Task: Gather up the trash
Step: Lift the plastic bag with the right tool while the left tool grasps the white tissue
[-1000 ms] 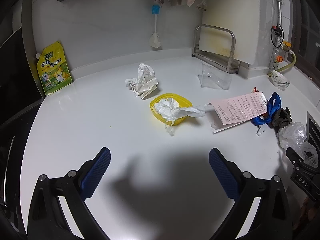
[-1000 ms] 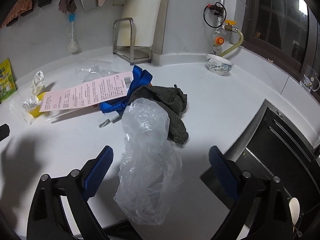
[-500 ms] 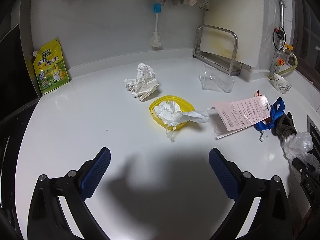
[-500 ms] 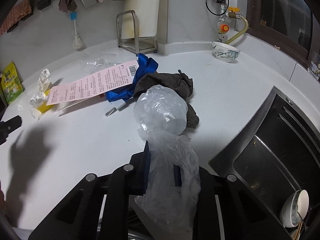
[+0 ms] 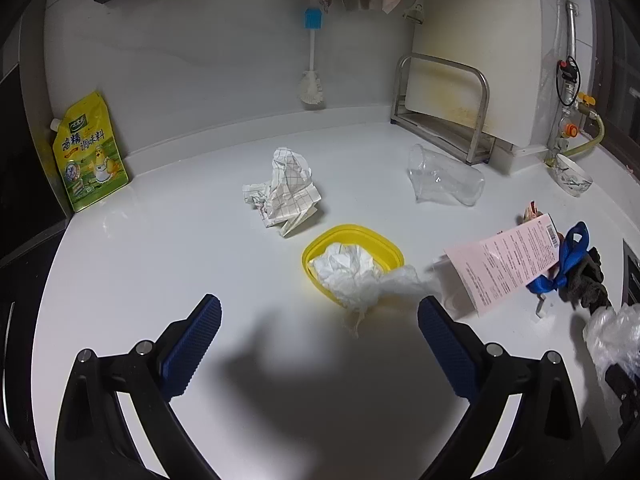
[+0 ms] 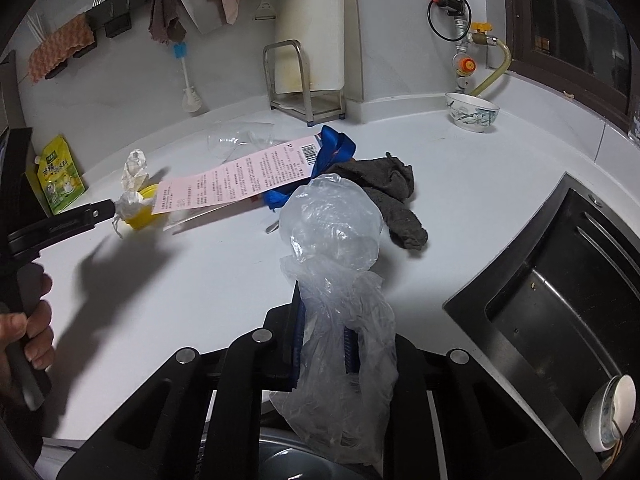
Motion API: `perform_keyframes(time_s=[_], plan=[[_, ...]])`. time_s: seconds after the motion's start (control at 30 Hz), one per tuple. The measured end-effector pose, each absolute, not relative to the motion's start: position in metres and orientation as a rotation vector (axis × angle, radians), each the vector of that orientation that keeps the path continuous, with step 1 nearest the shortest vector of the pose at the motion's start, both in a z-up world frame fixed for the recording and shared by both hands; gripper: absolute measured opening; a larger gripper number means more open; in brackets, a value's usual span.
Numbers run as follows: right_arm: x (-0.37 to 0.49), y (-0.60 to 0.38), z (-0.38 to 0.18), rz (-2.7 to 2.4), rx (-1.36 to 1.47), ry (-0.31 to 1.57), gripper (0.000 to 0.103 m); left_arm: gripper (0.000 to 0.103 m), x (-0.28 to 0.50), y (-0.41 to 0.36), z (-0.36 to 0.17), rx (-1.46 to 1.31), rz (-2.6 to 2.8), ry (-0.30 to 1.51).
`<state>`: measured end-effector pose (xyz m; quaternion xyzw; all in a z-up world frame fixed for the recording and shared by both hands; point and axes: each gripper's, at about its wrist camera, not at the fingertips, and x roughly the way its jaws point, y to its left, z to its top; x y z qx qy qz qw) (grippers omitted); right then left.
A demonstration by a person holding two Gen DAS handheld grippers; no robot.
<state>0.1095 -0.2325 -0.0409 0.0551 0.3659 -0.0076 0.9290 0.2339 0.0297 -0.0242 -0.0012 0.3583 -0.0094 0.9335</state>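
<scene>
At the far left edge of the white counter (image 5: 132, 264), a yellow seasoning pouch (image 5: 89, 154) is leaning against the wall. The left gripper (image 5: 319, 326) is hovering over the near middle of the counter with its blue pads (image 5: 191, 347) spread wide and nothing between them; in the right wrist view a hand (image 6: 28, 332) is gripping its handle. Beyond it, a crumpled checked paper (image 5: 285, 192) is lying toward the back of the counter, and a yellow bowl (image 5: 384, 248) nearer the middle is holding a wad of white tissue (image 5: 350, 272) that is spilling over its near rim. A clear plastic cup (image 5: 444, 178) is lying on its side before the metal rack (image 5: 444, 112) at the back edge. A pink printed slip (image 6: 236, 182) is resting with one end by the bowl and the other over a blue ribbon (image 6: 332, 150), which is touching a dark grey rag (image 6: 392, 196). The right gripper (image 6: 324, 344) is clamping its fingers tight on a clear plastic bag (image 6: 332, 224), whose puffed top is standing above the pads in front of the rag while its loose end is hanging below them. A patterned bowl (image 6: 472, 112) is sitting at the back right corner, and the sink (image 6: 560, 292) is opening at the right edge.
</scene>
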Motion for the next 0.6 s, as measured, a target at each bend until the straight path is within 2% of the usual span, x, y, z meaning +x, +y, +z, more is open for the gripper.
perform_keyframes(time_s=[0.43,0.53,0.6], plan=[[0.109,-0.230,-0.042,-0.004,0.123,0.748,0.016,0.094,0.264,0.022,-0.038,-0.020,-0.027,0.772],[0.109,-0.231,-0.042,-0.004,0.126,0.749,0.016,0.077,0.266,0.018,-0.041,0.008,-0.025,0.783],[0.109,-0.231,-0.043,-0.004,0.128,0.750,0.016,0.062,0.268,0.016,-0.045,0.016,-0.036,0.805]])
